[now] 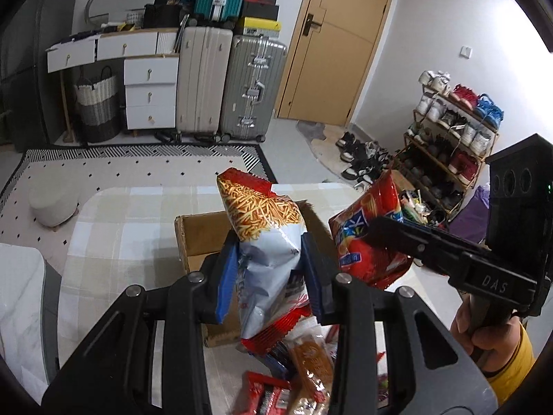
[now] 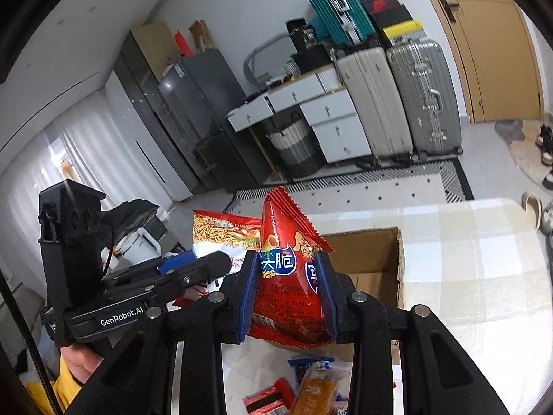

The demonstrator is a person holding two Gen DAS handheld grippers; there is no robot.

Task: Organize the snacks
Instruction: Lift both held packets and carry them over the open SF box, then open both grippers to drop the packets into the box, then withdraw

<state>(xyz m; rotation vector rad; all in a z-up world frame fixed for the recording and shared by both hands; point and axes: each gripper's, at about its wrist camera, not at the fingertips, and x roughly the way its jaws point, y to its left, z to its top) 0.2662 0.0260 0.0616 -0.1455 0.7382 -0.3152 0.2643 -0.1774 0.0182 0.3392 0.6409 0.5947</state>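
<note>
My left gripper [image 1: 271, 259] is shut on a white and red noodle-snack bag [image 1: 266, 238], held upright above an open cardboard box [image 1: 200, 238]. To its right my right gripper [image 1: 383, 231] holds a red crisp bag [image 1: 371, 238]. In the right wrist view my right gripper [image 2: 288, 290] is shut on that red crisp bag [image 2: 288, 276], just before the box [image 2: 366, 252]. The left gripper [image 2: 221, 263] with the noodle-snack bag [image 2: 224, 231] is at its left. Several loose snack packets [image 1: 307, 363] lie on the table below.
The box stands on a table with a checked cloth [image 1: 131, 228]. Beyond it are a patterned rug [image 1: 138, 169], suitcases [image 1: 254, 86], white drawers [image 1: 150, 93], a woven basket [image 1: 96, 107] and a shoe rack [image 1: 446, 145]. A hand in a yellow sleeve [image 1: 490, 335] holds the right gripper.
</note>
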